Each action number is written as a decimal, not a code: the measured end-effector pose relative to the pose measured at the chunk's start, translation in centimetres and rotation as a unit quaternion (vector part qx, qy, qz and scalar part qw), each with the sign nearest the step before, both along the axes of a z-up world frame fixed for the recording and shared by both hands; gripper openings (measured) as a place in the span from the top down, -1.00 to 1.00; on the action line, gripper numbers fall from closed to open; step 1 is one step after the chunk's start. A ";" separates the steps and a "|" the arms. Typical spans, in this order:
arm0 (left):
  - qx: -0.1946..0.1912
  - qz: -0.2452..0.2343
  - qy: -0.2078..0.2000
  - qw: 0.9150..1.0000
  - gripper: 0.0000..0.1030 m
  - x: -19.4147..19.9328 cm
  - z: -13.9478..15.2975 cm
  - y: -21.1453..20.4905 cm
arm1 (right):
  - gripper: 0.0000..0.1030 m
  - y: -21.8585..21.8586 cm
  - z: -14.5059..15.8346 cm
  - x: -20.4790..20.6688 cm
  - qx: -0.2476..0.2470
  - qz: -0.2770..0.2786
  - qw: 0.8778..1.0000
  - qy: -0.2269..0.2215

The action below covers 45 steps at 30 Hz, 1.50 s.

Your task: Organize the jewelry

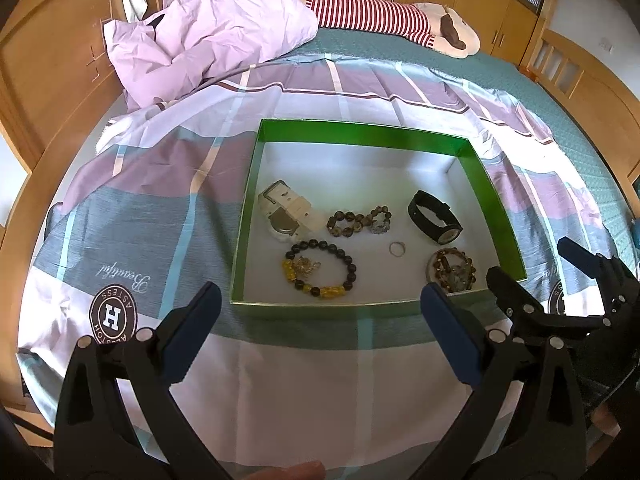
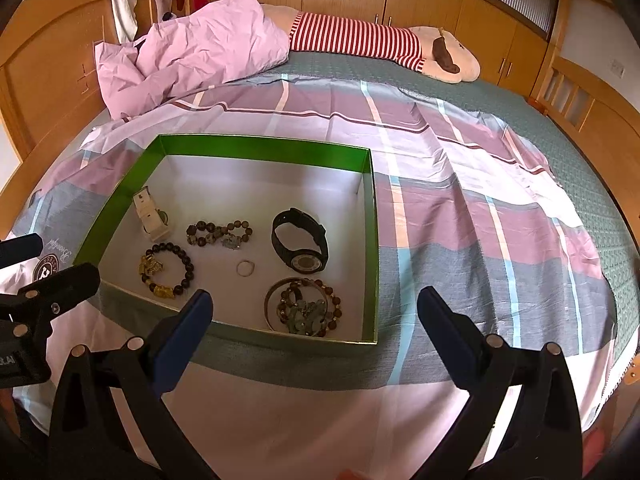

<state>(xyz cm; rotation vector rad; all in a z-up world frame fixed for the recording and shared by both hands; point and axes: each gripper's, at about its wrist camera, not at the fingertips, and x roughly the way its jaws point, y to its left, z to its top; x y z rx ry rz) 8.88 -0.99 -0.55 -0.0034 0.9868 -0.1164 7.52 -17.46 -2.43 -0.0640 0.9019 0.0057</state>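
Observation:
A green box (image 1: pixel 360 132) with a white floor lies on the bed; it also shows in the right wrist view (image 2: pixel 256 147). Inside it lie a white watch (image 1: pixel 286 212), a brown bead bracelet (image 1: pixel 358 221), a black watch (image 1: pixel 436 218), a small ring (image 1: pixel 397 249), a dark bead bracelet with yellow charms (image 1: pixel 320 270) and a bangle with beads (image 1: pixel 452 270). My left gripper (image 1: pixel 320 300) is open and empty, just in front of the box's near wall. My right gripper (image 2: pixel 314 308) is open and empty, near the box's near right corner, close to the bangle (image 2: pixel 304 312).
A checked sheet (image 2: pixel 460 208) covers the bed under the box. A crumpled pink quilt (image 1: pixel 208 40) and a striped plush toy (image 1: pixel 380 16) lie at the far side. Wooden bed frame and cupboards surround the bed. The right gripper shows in the left wrist view (image 1: pixel 532 272).

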 end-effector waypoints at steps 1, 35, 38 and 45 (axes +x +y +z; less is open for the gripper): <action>0.000 0.000 0.001 1.000 -0.92 0.0 0.0 0.0 | -0.94 0.0 0.0 0.0 0.000 0.000 1.000 0.000; 0.000 -0.006 0.008 1.000 -0.92 1.1 -0.5 -0.6 | -0.94 -0.2 -0.5 0.4 -0.005 -0.006 1.000 0.003; 0.001 -0.010 0.008 1.000 -0.92 1.1 -0.6 -0.7 | -0.94 -0.2 -0.8 0.4 -0.005 -0.006 1.000 0.006; 0.009 -0.023 0.014 1.000 -0.92 1.2 -0.7 -1.5 | -0.94 -0.2 -1.0 0.3 -0.007 -0.006 1.000 0.007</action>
